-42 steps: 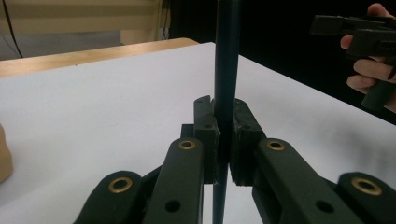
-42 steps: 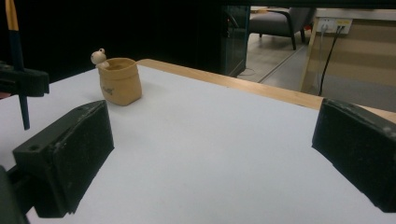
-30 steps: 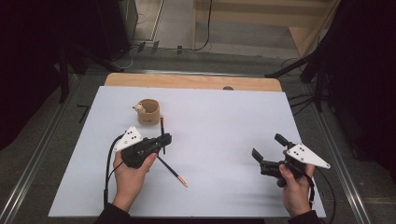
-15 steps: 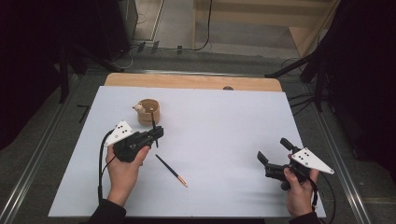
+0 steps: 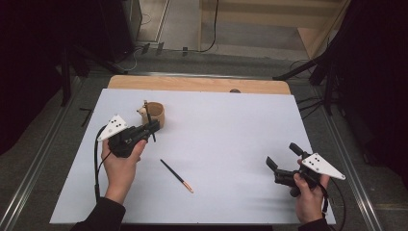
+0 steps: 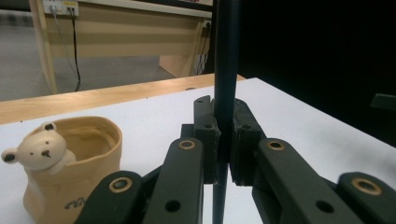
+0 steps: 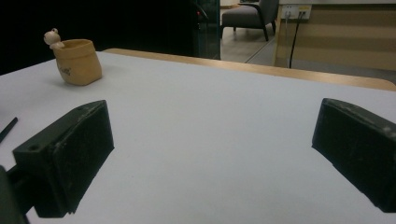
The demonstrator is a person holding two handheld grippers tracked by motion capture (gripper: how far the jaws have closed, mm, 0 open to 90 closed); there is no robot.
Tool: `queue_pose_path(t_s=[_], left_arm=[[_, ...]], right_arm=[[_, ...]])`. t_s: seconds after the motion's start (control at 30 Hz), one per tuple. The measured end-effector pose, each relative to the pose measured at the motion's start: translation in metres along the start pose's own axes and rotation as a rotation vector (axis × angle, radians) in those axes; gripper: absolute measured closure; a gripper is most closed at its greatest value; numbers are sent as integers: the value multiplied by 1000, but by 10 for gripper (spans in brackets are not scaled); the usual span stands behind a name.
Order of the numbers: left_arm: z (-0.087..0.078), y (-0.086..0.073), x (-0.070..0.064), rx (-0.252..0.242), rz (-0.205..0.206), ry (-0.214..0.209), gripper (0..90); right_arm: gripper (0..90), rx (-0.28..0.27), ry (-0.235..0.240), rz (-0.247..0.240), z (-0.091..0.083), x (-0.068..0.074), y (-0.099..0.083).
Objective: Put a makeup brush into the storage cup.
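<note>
High view, left gripper: we see the left gripper (image 5: 153, 128) in the left half of the frame, its jaws pressed together on a dark pencil (image 5: 150, 126) that stands close to upright.
High view, cup: we find the tan bear cup (image 5: 155, 114) just above and behind those jaws, in the upper left part of the white table (image 5: 231, 125); the held pencil rises right beside its rim, and we cannot tell whether they touch.
High view, second pencil: we note another pencil (image 5: 177, 175) lying flat below the middle of the frame, slanting down to the right, well apart from both grippers.
High view, right gripper: we see the right gripper (image 5: 284, 159) at the lower right, jaws spread and holding nothing.
Left gripper view, jaws: we look along the two black jaws closed on the dark pencil (image 6: 226, 84), which runs straight up through the middle and out at the top edge.
Left gripper view, cup: we see the bear cup (image 6: 70, 172) at the lower left, upright, the little bear figure on its near rim, just beside the left jaw.
Right gripper view, jaws: we see the jaws wide apart at the lower left and right edges, with bare table (image 7: 210, 121) between them.
Right gripper view, cup: we spot the bear cup (image 7: 77, 60) far off at the upper left.
Right gripper view, second pencil: we catch its dark end (image 7: 7, 128) at the left edge.
</note>
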State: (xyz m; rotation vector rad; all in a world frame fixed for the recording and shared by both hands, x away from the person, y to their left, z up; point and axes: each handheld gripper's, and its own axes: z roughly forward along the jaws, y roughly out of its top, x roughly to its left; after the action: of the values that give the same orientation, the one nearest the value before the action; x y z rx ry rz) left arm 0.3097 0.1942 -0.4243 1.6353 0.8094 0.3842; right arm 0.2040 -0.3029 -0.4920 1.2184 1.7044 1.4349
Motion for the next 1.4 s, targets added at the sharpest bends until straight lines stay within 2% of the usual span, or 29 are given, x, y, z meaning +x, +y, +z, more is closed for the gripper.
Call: queue_pose_path(t_s=[0.1, 0.2, 0.27, 0.43, 0.63, 0.83, 1.2, 1.3, 1.4], left_arm=[[2, 4, 4, -6, -1, 6, 843], [3, 8, 7, -21, -9, 10, 843], [5, 10, 10, -32, -21, 13, 843], [10, 13, 17, -32, -25, 21, 843], [12, 22, 24, -54, -27, 32, 843], [17, 28, 35, -58, -28, 59, 843], [31, 29, 49, -69, -48, 80, 842], [34, 28, 51, -77, -61, 101, 842], [37, 27, 52, -74, -56, 129, 842]], right_arm=[[0, 1, 0, 0, 0, -1, -1], [0, -8, 19, 29, 0, -2, -1], [0, -7, 17, 22, 0, -1, 0], [0, -3, 15, 16, 1, -1, -1], [0, 3, 16, 5, 1, 0, -2], [0, 2, 12, 8, 1, -1, -2], [0, 10, 21, 7, 3, 0, -3], [0, 12, 23, 5, 3, 0, -4], [0, 13, 25, 3, 3, 1, -4]])
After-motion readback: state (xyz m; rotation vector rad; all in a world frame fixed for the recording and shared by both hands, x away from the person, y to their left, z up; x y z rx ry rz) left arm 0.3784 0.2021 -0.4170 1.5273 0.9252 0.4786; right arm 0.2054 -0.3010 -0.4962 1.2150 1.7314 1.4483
